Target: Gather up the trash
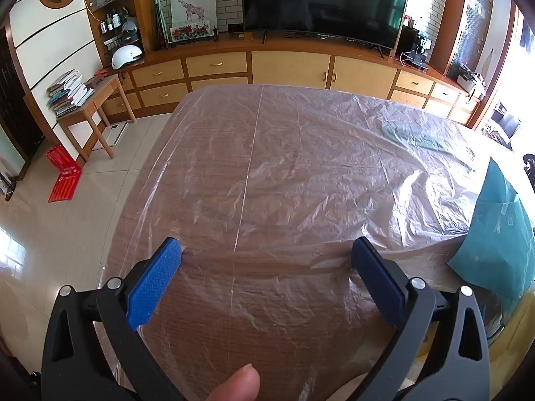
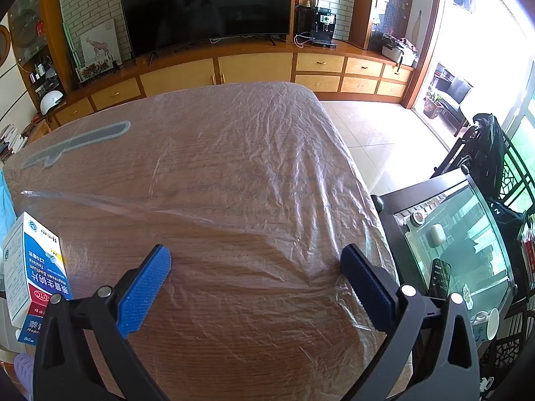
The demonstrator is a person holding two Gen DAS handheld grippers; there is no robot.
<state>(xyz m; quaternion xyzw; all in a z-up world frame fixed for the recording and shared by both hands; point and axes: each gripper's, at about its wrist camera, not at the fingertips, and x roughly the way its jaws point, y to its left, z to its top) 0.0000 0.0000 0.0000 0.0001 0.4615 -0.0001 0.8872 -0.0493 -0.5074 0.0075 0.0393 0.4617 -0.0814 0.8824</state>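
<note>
Risk first: thin plastic sheet (image 1: 301,173) over the wooden table (image 2: 234,334) is loose and wrinkled; a claw closing low could snag and drag it, shifting whatever lies on it. Likely trash: medicine box (image 2: 33,274) near the table's front left corner in the right view, just beside the right gripper (image 2: 255,264); teal bag (image 1: 495,234) at the right edge in the left view. Grey flat shape (image 2: 77,143) under the sheet, far side. Left gripper (image 1: 265,254) spread wide, empty, hovering low over the sheet, pointing across the table; fingertip (image 1: 240,384) at its base. Right gripper equally spread, empty, same heading
</note>
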